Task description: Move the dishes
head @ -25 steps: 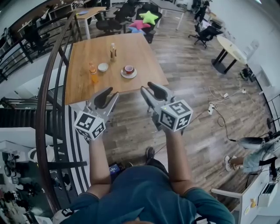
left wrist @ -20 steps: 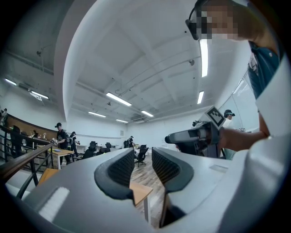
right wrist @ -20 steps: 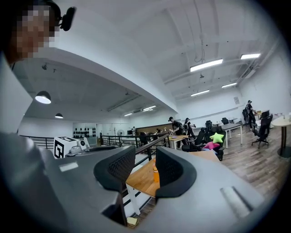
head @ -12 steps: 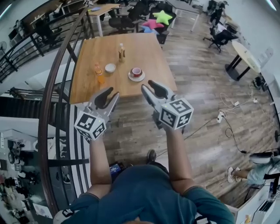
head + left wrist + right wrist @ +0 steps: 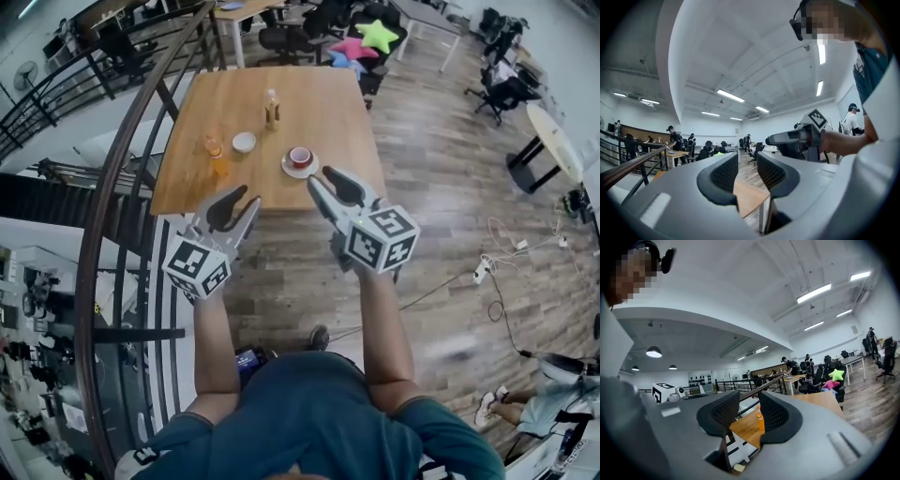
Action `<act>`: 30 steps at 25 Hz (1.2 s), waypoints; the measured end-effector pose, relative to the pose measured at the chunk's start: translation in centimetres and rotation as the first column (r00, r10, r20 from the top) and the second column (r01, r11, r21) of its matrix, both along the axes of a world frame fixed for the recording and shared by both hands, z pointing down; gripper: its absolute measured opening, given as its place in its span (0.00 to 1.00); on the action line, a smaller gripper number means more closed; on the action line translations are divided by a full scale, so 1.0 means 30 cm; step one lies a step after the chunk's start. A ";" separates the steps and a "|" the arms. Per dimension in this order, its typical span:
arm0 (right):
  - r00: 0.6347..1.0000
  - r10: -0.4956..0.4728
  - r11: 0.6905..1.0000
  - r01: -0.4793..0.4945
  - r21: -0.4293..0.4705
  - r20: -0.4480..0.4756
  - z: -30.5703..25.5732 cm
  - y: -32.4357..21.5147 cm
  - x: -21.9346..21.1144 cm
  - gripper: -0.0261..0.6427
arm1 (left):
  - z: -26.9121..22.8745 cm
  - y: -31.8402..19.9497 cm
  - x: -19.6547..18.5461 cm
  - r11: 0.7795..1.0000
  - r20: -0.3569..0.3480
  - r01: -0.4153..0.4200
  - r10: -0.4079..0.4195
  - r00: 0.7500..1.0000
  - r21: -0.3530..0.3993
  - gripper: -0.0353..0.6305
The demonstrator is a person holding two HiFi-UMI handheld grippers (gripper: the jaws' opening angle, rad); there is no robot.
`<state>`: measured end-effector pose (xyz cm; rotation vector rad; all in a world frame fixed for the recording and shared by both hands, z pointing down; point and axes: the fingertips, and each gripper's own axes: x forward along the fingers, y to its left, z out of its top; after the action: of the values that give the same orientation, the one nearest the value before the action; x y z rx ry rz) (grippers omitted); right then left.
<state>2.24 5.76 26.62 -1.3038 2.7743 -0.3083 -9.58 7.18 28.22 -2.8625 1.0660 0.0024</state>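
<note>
On a wooden table point(image 5: 328, 112) ahead stand a red cup on a white saucer point(image 5: 300, 159), a small white bowl point(image 5: 244, 142), an orange bottle point(image 5: 215, 155) and a taller bottle point(image 5: 272, 109). Both grippers are held level in front of the table's near edge, short of it. My left gripper point(image 5: 246, 201) point(image 5: 747, 159) is open, its jaws a narrow gap apart with nothing between them. My right gripper point(image 5: 319, 178) point(image 5: 749, 401) is also open and empty. In the right gripper view the orange bottle point(image 5: 760, 419) shows through the gap, far off.
A curved dark railing point(image 5: 117, 187) runs along the left, with a stairwell below it. Beyond the table stand office chairs and star cushions point(image 5: 380, 36). A round table point(image 5: 553, 141) and floor cables point(image 5: 497, 267) lie to the right. Another person point(image 5: 553, 408) is at the lower right.
Both grippers and the head have advanced toward the table, which now sits closer and more central. The jaws stand as before, with nothing taken hold of.
</note>
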 end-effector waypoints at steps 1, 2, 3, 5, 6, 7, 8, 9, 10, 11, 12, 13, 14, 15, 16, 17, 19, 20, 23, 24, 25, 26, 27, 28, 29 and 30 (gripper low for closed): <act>1.000 -0.009 1.000 0.009 -0.001 0.003 0.001 -0.015 0.012 0.23 | 0.003 -0.009 0.013 1.000 0.002 0.008 -0.008 1.000 -0.002 0.24; 1.000 -0.018 1.000 0.018 -0.001 0.005 0.003 -0.030 0.023 0.23 | 0.007 -0.020 0.025 1.000 0.003 0.017 -0.017 1.000 -0.003 0.24; 1.000 -0.028 1.000 0.028 0.000 0.006 0.005 -0.047 0.032 0.23 | 0.010 -0.031 0.035 1.000 0.005 0.027 -0.027 1.000 -0.004 0.24; 0.999 -0.049 0.999 0.049 0.001 0.008 0.010 -0.082 0.050 0.23 | 0.017 -0.057 0.054 0.999 0.010 0.048 -0.048 0.999 -0.003 0.24; 0.998 -0.058 0.998 0.058 0.004 0.011 0.011 -0.099 0.060 0.23 | 0.018 -0.070 0.064 0.998 0.012 0.058 -0.058 0.998 -0.002 0.24; 0.998 -0.067 0.998 0.067 0.006 0.014 0.010 -0.114 0.069 0.23 | 0.018 -0.081 0.073 0.998 0.014 0.067 -0.067 0.998 -0.001 0.24; 0.997 -0.076 0.997 0.076 0.009 0.018 0.007 -0.127 0.076 0.23 | 0.015 -0.091 0.080 0.997 0.015 0.076 -0.076 0.997 0.001 0.24; 0.996 -0.084 0.996 0.083 0.011 0.023 0.003 -0.139 0.082 0.23 | 0.012 -0.099 0.086 0.996 0.017 0.084 -0.084 0.996 0.003 0.24; 0.995 -0.092 0.996 0.091 0.012 0.027 0.000 -0.149 0.086 0.23 | 0.008 -0.105 0.090 0.996 0.019 0.093 -0.093 0.996 0.005 0.24; 0.995 -0.099 0.995 0.099 0.013 0.031 -0.002 -0.159 0.089 0.23 | 0.005 -0.112 0.094 0.995 0.021 0.101 -0.101 0.995 0.006 0.24; 0.994 -0.107 0.994 0.106 0.014 0.034 -0.003 -0.169 0.094 0.23 | 0.003 -0.118 0.100 0.994 0.023 0.108 -0.108 0.994 0.007 0.24; 0.993 -0.113 0.993 0.113 0.015 0.037 -0.003 -0.178 0.100 0.23 | 0.003 -0.124 0.106 0.993 0.025 0.115 -0.115 0.993 0.007 0.24; 0.992 -0.119 0.993 0.118 0.015 0.039 -0.001 -0.188 0.105 0.23 | 0.004 -0.130 0.113 0.993 0.027 0.120 -0.120 0.992 0.007 0.24; 0.991 -0.123 0.992 0.123 0.014 0.043 0.001 -0.198 0.111 0.23 | 0.006 -0.136 0.118 0.992 0.030 0.125 -0.125 0.992 0.006 0.24; 0.991 -0.127 0.992 0.126 0.014 0.047 0.003 -0.206 0.115 0.23 | 0.008 -0.141 0.123 0.992 0.035 0.129 -0.129 0.991 0.005 0.24; 0.990 -0.129 0.992 0.128 0.014 0.051 0.004 -0.215 0.119 0.23 | 0.009 -0.146 0.127 0.991 0.040 0.131 -0.131 0.991 0.004 0.24; 0.990 -0.130 0.992 0.129 0.012 0.059 0.005 -0.228 0.125 0.23 | 0.008 -0.155 0.132 0.991 0.048 0.133 -0.133 0.990 0.002 0.24; 0.990 -0.129 0.992 0.129 0.009 0.062 0.007 -0.233 0.127 0.23 | 0.005 -0.159 0.134 0.991 0.050 0.134 -0.134 0.990 0.002 0.24; 0.990 -0.125 0.992 0.126 -0.001 0.068 0.014 -0.247 0.135 0.23 | -0.001 -0.177 0.140 0.991 0.052 0.132 -0.132 0.990 -0.002 0.24; 0.990 -0.120 0.993 0.121 -0.006 0.069 0.019 -0.254 0.140 0.23 | 0.000 -0.187 0.144 0.992 0.053 0.127 -0.127 0.990 -0.005 0.24; 0.991 -0.112 0.994 0.113 -0.011 0.069 0.023 -0.263 0.146 0.23 | 0.004 -0.202 0.149 0.993 0.055 0.120 -0.120 0.991 -0.008 0.24; 0.992 -0.102 0.995 0.103 -0.014 0.069 0.027 -0.274 0.154 0.23 | 0.008 -0.219 0.154 0.994 0.055 0.111 -0.111 0.992 -0.012 0.24; 0.994 -0.089 0.996 0.090 -0.017 0.069 0.031 -0.288 0.161 0.23 | 0.011 -0.239 0.158 0.995 0.054 0.100 -0.099 0.994 -0.015 0.24; 0.995 -0.074 0.997 0.076 -0.019 0.067 0.033 -0.303 0.168 0.23 | 0.013 -0.262 0.161 0.996 0.051 0.088 -0.087 0.995 -0.016 0.24; 0.996 -0.059 0.998 0.060 -0.019 0.064 0.034 -0.320 0.177 0.23 | 0.014 -0.287 0.167 0.997 0.047 0.073 -0.073 0.996 -0.014 0.24; 0.997 -0.042 0.999 0.043 -0.019 0.059 0.035 -0.338 0.188 0.23 | 0.015 -0.314 0.176 0.998 0.041 0.058 -0.057 0.998 -0.012 0.24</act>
<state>7.87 -4.38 27.68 -1.2208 2.7607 -0.3720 -4.30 -2.23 28.66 -2.8299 1.1442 -0.0666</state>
